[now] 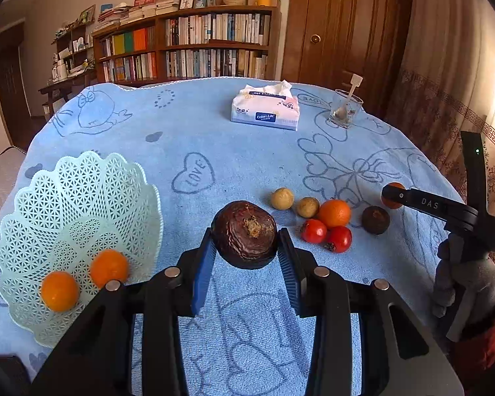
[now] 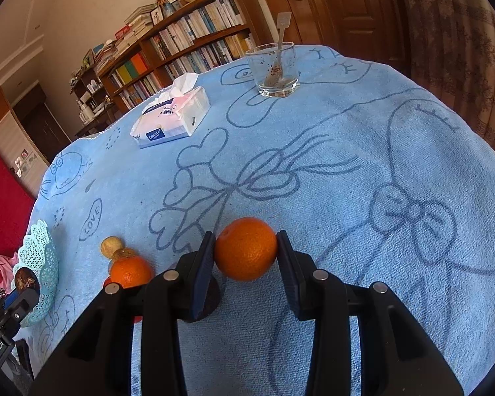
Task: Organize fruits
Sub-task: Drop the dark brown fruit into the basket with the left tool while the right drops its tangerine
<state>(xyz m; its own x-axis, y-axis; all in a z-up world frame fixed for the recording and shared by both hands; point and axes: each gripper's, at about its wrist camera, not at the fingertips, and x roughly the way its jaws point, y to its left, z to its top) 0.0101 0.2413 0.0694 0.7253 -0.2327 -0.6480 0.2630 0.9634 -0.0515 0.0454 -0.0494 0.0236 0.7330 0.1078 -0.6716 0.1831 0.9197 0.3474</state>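
My left gripper is shut on a dark brown wrinkled fruit, held above the blue cloth just right of the pale green lattice basket. Two oranges lie in that basket. On the cloth to the right sit two tan round fruits, an orange, two red fruits and a second dark fruit. My right gripper is shut on an orange; in the left wrist view this gripper shows at the far right with the orange in its tips.
A tissue pack and a glass with a spoon stand at the far side of the round table. A bookshelf and a wooden door are behind. A person's gloved hand holds the right gripper's handle.
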